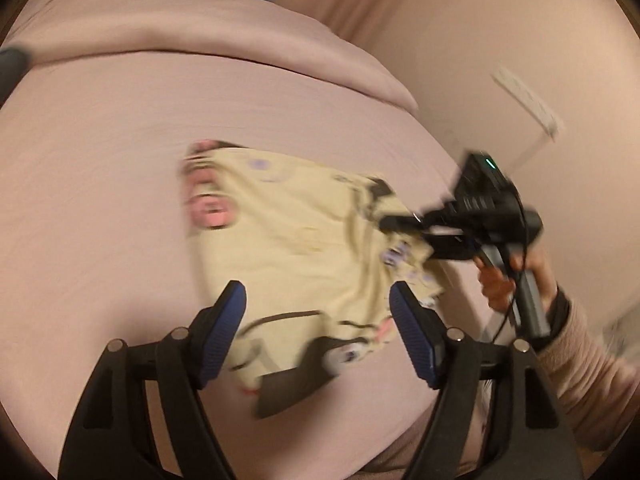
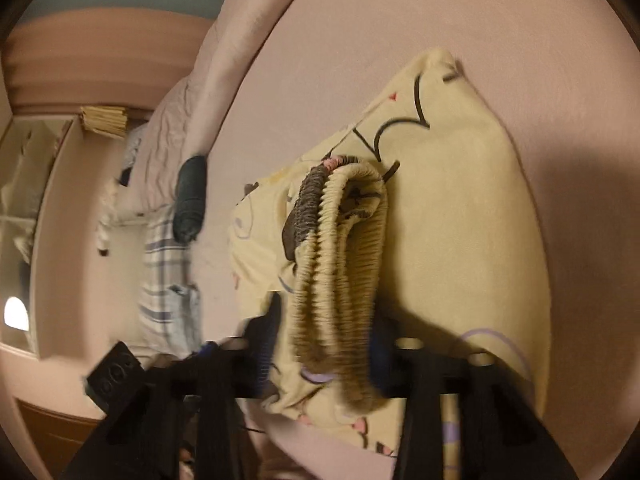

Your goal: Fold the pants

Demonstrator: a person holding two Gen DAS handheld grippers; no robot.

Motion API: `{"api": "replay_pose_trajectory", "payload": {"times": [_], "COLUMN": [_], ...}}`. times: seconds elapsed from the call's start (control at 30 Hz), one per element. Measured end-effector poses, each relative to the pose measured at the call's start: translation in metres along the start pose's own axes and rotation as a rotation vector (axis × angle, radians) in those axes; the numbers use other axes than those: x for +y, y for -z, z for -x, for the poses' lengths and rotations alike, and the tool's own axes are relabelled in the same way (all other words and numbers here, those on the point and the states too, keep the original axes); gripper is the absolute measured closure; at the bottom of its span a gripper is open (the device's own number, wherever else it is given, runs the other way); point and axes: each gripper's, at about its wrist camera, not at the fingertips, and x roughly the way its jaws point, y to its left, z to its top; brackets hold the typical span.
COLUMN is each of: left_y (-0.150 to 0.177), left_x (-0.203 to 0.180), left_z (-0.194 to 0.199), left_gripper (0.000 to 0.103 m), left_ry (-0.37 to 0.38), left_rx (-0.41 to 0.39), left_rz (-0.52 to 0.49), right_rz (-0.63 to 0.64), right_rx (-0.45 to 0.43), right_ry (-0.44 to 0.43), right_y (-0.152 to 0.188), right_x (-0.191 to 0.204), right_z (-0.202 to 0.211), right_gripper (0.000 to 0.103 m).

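Pale yellow pants (image 1: 288,220) with cartoon prints lie crumpled on the pink bed sheet (image 1: 100,200). In the left wrist view my left gripper (image 1: 318,316) hovers over their near edge, blue pads (image 1: 236,308) wide apart and nothing pinched between them. My right gripper (image 1: 404,236), held by a hand (image 1: 500,280), bites the pants' right edge. The right wrist view shows that gripper (image 2: 324,344) shut on the bunched, ribbed waistband (image 2: 340,240), with the rest of the pants (image 2: 460,200) draping beyond onto the sheet. The left view is blurred.
A rolled pink duvet (image 1: 200,28) lies along the far side of the bed. The bed's edge and a wall with a white power strip (image 1: 528,100) are at the right. A dark grey bundle (image 2: 191,200) and striped cloth (image 2: 168,280) lie near the bed's edge.
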Motion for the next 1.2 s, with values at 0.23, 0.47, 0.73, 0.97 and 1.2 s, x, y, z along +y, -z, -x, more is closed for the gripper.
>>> {"api": "replay_pose_trajectory", "payload": {"times": [0.23,0.47,0.73,0.97,1.2], "left_y": [0.007,0.009,0.002,-0.011,-0.018], "left_x": [0.052,0.056,0.064,0.054,0.035], "left_z": [0.022,0.008,-0.006,-0.015,-0.042], "left_gripper": [0.027,0.024,0.019,0.010,0.010], "left_ry": [-0.025,0.005,0.059,0.036,-0.090], "left_rx": [-0.015,0.031,0.068,0.052,0.096], "left_rz": [0.159,0.228,0.363,0.369,0.296], "right_rz": [0.211,0.136,-0.008,0.055,0.164], "right_rx": [-0.140,-0.207,-0.146,-0.300,-0.259], "right_ry": [0.120,0.177,0.144,0.295,0.132], "right_y": [0.005,-0.003,-0.012,-0.004,-0.001], "right_x": [0.046,0.015,-0.033,-0.015,0.005], "right_z": [0.028,0.061,0.044,0.094,0.072], "right_gripper": [0.084,0.084,0.079,0.052,0.052]}}
